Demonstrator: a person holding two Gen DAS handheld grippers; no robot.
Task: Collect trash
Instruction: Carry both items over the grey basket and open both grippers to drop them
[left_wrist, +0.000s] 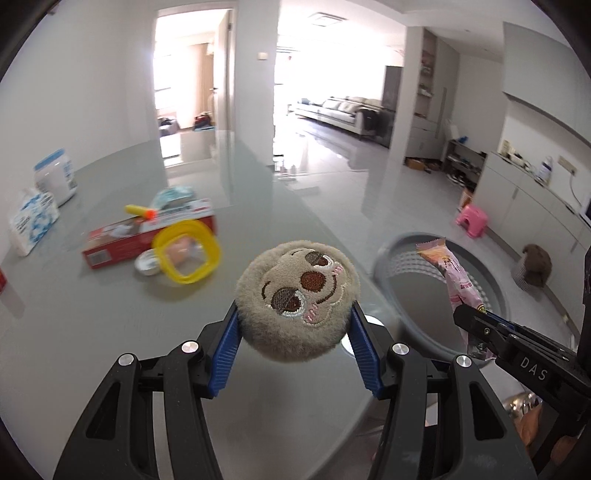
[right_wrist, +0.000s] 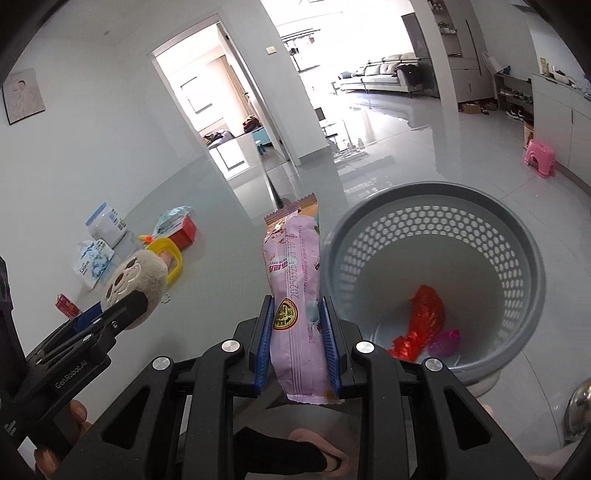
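The left gripper (left_wrist: 297, 325) is clamped on a plush (left_wrist: 297, 291), its blue pads pressed into the sides. Soft and light, the plush likely squashes rather than slips, so a mid-body hold suits it. The right gripper (right_wrist: 297, 332) is closed on a pink wrapper (right_wrist: 295, 291), pinched low with the top standing free. It looks thin, crinkly and slick, so a firm pinch seems safest. Both hang above the glass table (left_wrist: 110, 314) near its edge. Just beyond, the bin (right_wrist: 517, 236) sits open on the floor, trash already inside. Clutter lies well left; the way to the bin looks clear.
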